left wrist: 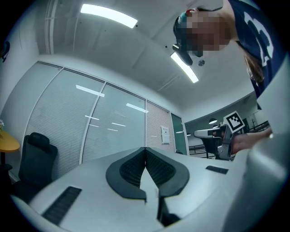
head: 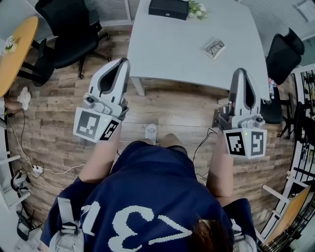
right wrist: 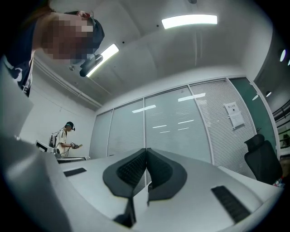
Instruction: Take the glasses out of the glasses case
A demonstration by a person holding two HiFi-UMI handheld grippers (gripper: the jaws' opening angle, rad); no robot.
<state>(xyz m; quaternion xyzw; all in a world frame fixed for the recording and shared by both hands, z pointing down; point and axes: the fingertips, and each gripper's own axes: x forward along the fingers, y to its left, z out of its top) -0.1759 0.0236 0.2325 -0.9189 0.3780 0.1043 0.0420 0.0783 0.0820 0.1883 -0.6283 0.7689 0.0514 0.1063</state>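
Note:
A small pale glasses case (head: 214,48) with dark-framed glasses showing in it lies on the white table (head: 167,49), toward its right side. My left gripper (head: 123,63) is held in the air in front of the table's near left corner, shut and empty. My right gripper (head: 240,73) hovers by the near right edge, also shut with nothing in it. Both are well short of the case. In the left gripper view the black pads (left wrist: 156,167) meet at the tips; in the right gripper view the pads (right wrist: 133,170) meet too. Both of these views look up at glass walls, so the case is hidden there.
A black box (head: 168,9) and a small bunch of flowers (head: 198,9) sit at the table's far edge. Black office chairs stand at the left (head: 74,29) and right (head: 283,51). An orange round table (head: 15,51) is at far left. Cables (head: 34,170) lie on the wooden floor.

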